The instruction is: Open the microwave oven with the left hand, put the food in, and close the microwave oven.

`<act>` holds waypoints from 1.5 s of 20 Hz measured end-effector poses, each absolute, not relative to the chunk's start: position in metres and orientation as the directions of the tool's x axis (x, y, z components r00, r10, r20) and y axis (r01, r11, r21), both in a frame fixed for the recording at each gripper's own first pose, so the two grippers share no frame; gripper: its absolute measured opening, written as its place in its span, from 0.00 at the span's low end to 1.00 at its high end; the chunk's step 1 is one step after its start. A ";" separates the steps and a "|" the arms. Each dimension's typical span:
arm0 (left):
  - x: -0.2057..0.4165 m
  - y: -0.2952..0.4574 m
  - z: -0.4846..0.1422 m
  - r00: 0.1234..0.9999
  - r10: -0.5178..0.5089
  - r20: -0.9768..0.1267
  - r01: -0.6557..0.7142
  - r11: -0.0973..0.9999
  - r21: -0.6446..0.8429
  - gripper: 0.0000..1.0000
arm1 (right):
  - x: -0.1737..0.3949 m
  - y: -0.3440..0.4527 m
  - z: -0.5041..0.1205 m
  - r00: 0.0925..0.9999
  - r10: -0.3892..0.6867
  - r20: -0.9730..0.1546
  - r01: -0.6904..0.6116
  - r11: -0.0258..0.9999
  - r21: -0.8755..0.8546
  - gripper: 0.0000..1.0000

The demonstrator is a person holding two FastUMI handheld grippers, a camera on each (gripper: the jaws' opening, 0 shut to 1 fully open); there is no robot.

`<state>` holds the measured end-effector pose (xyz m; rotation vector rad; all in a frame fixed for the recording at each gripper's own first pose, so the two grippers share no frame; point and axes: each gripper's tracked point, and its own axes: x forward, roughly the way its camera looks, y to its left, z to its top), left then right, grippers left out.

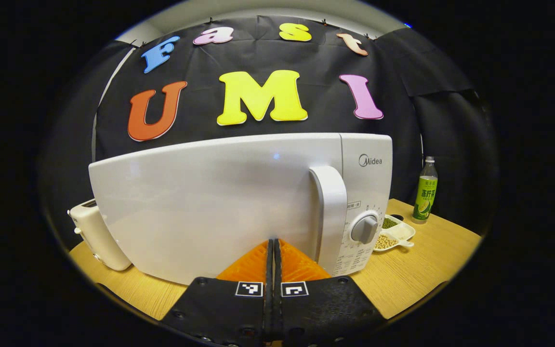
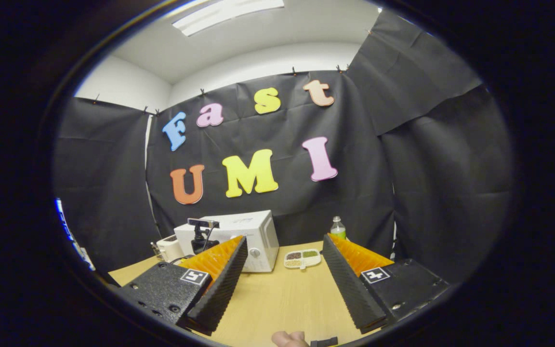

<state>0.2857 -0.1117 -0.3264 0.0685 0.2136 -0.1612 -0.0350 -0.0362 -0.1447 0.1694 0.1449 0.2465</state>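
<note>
The white microwave [image 1: 210, 202] stands on the wooden table with its door closed; its upright handle [image 1: 329, 212] and grey dial [image 1: 364, 229] are on the right side. My left gripper [image 1: 273, 243] is shut with nothing between its fingers, close to the door, just left of the handle. A white divided dish of beans [image 1: 395, 233] lies on the table right of the microwave. In the right gripper view my right gripper [image 2: 285, 239] hangs open and empty well back from the microwave [image 2: 253, 236] and the dish [image 2: 301, 259].
A cream toaster [image 1: 97, 236] stands left of the microwave. A green drink bottle [image 1: 425, 190] stands behind the dish at the back right. Bare wooden table [image 2: 277, 299] lies between my right gripper and the microwave. A thumb [image 2: 289, 339] shows at the bottom edge.
</note>
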 end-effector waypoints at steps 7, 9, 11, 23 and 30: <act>0.244 -0.117 -0.333 0.941 -0.208 -0.268 0.199 0.978 -0.059 0.00 | -0.039 -0.025 -0.142 0.954 0.267 -0.137 -0.242 0.954 0.179 1.00; 0.218 -0.125 -0.330 0.927 -0.253 -0.276 0.231 0.967 -0.112 0.01 | -0.041 -0.024 -0.142 0.954 0.264 -0.144 -0.236 0.954 0.186 1.00; 0.191 -0.123 -0.316 0.925 -0.264 -0.274 0.243 0.964 -0.109 0.36 | -0.044 -0.020 -0.142 0.953 0.263 -0.151 -0.233 0.954 0.189 1.00; 0.054 -0.091 -0.160 0.947 -0.281 -0.156 0.269 0.959 -0.093 0.94 | -0.071 -0.009 -0.100 0.971 0.217 -0.095 -0.202 0.968 0.150 1.00; -0.030 -0.064 -0.078 0.987 -0.160 0.017 0.158 0.984 0.079 0.94 | -0.088 0.004 -0.076 0.967 0.252 -0.031 -0.244 0.959 0.147 1.00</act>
